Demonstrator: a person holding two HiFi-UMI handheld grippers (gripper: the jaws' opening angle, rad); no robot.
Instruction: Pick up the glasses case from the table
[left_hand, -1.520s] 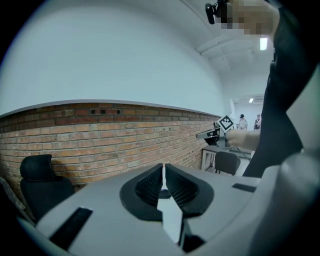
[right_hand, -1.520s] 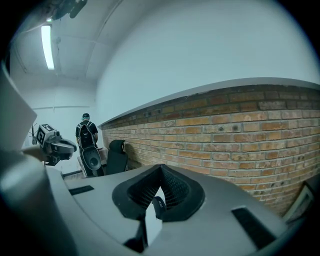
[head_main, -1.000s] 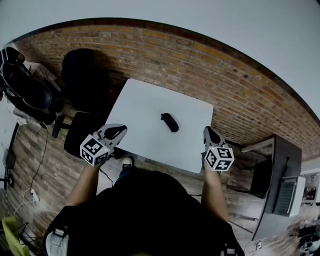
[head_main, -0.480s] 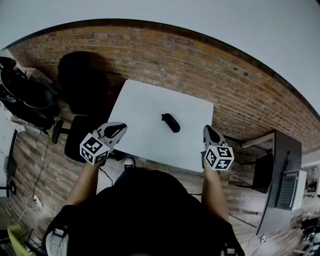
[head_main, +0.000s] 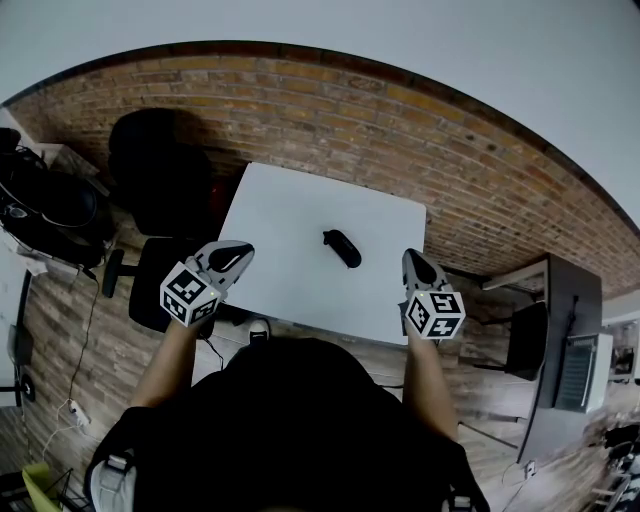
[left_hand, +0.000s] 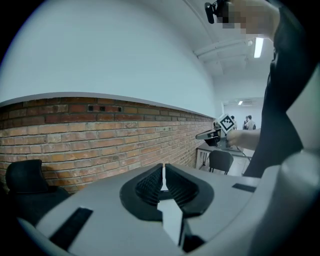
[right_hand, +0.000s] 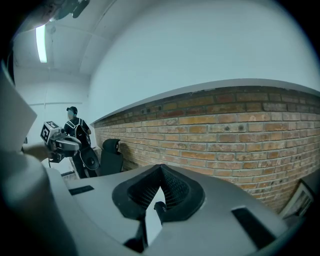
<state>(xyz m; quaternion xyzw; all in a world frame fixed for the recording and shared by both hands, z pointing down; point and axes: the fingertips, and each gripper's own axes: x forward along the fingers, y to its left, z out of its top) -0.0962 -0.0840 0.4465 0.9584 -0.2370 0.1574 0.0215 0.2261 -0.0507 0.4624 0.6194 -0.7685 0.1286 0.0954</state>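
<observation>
**One case, two closed grippers, nothing lifted**

At the far left of the head view, one black office chair (head_main: 160, 180) stands against the brick wall (head_main: 450, 140). A second dark seat (head_main: 150, 282) sits just below it. From above it is hard to say whether that is another chair or part of the first.

Next comes the left gripper (head_main: 238, 258), one of two, held over the near left corner of the single white table (head_main: 290, 215). In the left gripper view its two jaws are pressed together (left_hand: 163, 172), with only a thin slit between the ribbed pads and nothing in it.

The one glasses case (head_main: 340, 247) is black and oblong. It lies slanted on the tabletop, a little right of the middle. It sits between the two grippers and farther out than either, and neither touches it.

The right gripper (head_main: 413, 262) hovers at the table's near right corner, nearer the case than the left one is. In the right gripper view its jaws also meet at their tips (right_hand: 160, 172) and grip nothing. That same view shows the brick wall running past, and one person (right_hand: 75, 127) standing far off.

At the far right of the head view stands one dark desk (head_main: 565, 300), with one dark chair (head_main: 525, 350) just beside it.
</observation>
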